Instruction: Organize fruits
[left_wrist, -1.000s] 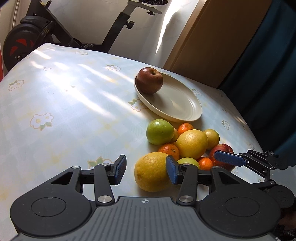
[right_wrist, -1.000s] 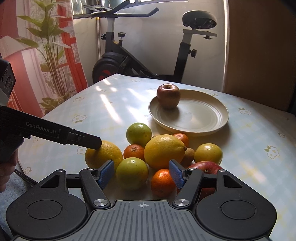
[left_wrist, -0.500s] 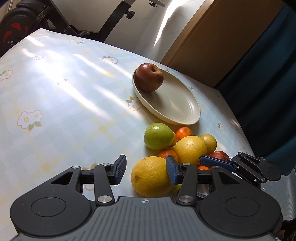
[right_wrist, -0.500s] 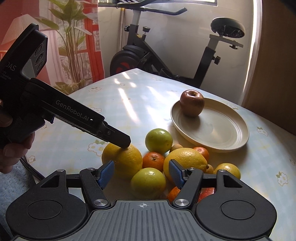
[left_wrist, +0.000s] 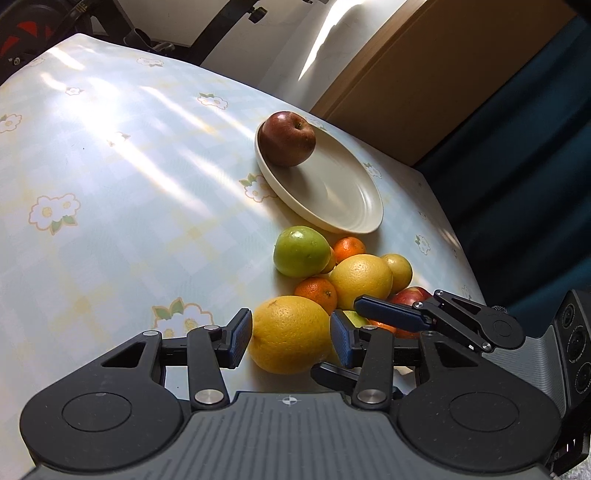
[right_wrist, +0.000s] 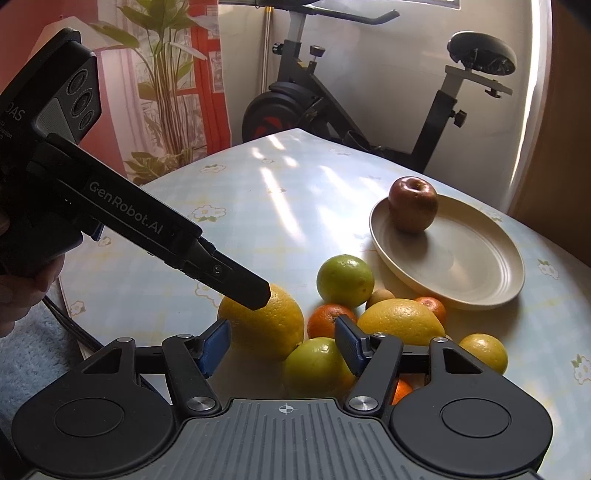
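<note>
Left wrist view: the left gripper (left_wrist: 291, 334) was spread wide around the orange (left_wrist: 290, 334), not clamped. The right gripper (right_wrist: 282, 343) was likewise released, above the lime (right_wrist: 317, 367).

red apple (left_wrist: 412, 295) and small orange (right_wrist: 400, 390) mostly hidden behind gripper linkages, exercise bike (right_wrist: 332, 107) cut off

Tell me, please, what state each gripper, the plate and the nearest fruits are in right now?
left gripper: open, its fingers either side of the large yellow citrus.
right gripper: open, a yellow-green fruit low between its fingers.
plate: holds one red apple.
other fruit: loose on the table.
</note>
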